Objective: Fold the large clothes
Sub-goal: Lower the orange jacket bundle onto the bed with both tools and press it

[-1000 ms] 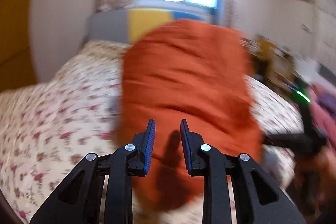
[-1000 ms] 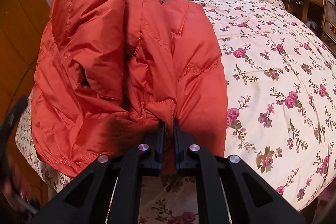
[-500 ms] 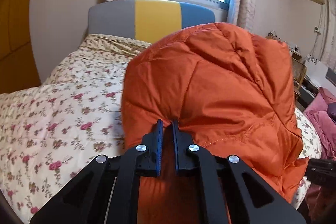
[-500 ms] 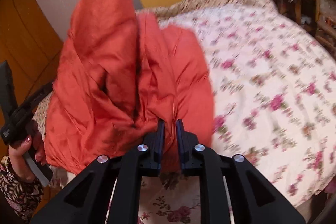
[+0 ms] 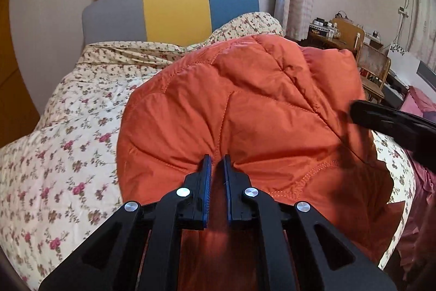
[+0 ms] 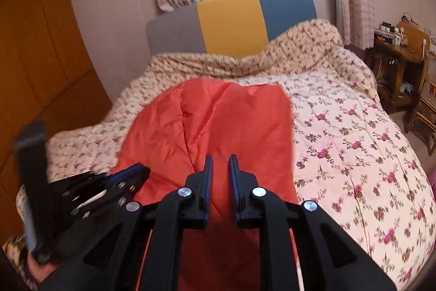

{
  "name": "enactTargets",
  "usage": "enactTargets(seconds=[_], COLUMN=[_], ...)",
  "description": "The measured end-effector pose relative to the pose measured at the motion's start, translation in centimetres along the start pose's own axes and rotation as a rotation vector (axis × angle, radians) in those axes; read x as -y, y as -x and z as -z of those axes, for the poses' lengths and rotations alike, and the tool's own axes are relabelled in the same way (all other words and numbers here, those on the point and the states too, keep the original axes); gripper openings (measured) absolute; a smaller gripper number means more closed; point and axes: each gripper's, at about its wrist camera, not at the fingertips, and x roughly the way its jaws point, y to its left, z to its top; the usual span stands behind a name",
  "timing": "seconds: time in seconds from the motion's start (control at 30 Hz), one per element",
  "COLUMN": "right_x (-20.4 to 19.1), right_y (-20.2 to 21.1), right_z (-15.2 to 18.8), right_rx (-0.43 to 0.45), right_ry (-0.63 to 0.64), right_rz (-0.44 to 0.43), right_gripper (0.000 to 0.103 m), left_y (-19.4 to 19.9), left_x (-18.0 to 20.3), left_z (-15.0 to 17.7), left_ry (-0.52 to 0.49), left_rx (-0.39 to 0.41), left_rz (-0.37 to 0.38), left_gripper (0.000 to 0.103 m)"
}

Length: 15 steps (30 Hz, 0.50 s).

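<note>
An orange quilted puffer jacket bulges up over the floral bed quilt. My left gripper is shut on a gathered fold at its near edge. In the right wrist view the jacket stretches away from me across the quilt. My right gripper is shut on its near hem, and orange fabric fills the narrow gap between the pads. The right gripper shows blurred against the jacket's right side. The left gripper shows blurred at the jacket's left edge.
A grey, yellow and blue headboard stands under a barred window. A wooden desk and chair stand right of the bed, with pink cloth nearer. An orange wooden wardrobe fills the left. A hand holds the left gripper's handle.
The left jaws shut on the jacket's edge and moved sideways with it. The right gripper rose with the hem. The jacket's tall raised bulk now lies lower and longer over the bed.
</note>
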Motion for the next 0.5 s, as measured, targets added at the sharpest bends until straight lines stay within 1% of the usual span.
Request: enactTargets(seconds=[0.03, 0.07, 0.13, 0.2, 0.33, 0.43, 0.5], right_x=[0.2, 0.6, 1.2, 2.3, 4.7, 6.0, 6.3], right_y=[-1.2, -2.2, -4.0, -5.8, -8.6, -9.7, -10.2], right_z=[-0.5, -0.7, -1.0, -1.0, 0.1, 1.0, 1.4], right_rx=[-0.02, -0.036, -0.06, -0.094, -0.146, -0.156, -0.16], right_ry=[-0.002, -0.001, 0.004, 0.002, -0.031, -0.072, -0.069], right_rz=[0.029, 0.048, 0.087, 0.106, 0.079, 0.04, 0.03], right_gripper=[0.012, 0.009, 0.008, 0.007, 0.007, 0.007, 0.007], left_y=[-0.3, -0.8, -1.6, -2.5, -4.2, -4.8, -5.2], left_x=[0.2, 0.5, 0.8, 0.9, 1.2, 1.3, 1.3], left_z=[-0.2, -0.4, -0.9, -1.4, -1.7, -1.2, -0.9], left_ry=[-0.003, -0.005, -0.001, 0.01, 0.04, 0.054, 0.061], left_rx=[-0.006, -0.017, -0.042, -0.063, -0.081, -0.063, -0.052], left_rz=[-0.008, -0.019, -0.031, -0.028, -0.008, 0.005, 0.013], left_gripper=[0.007, 0.007, 0.007, 0.007, 0.007, 0.007, 0.007])
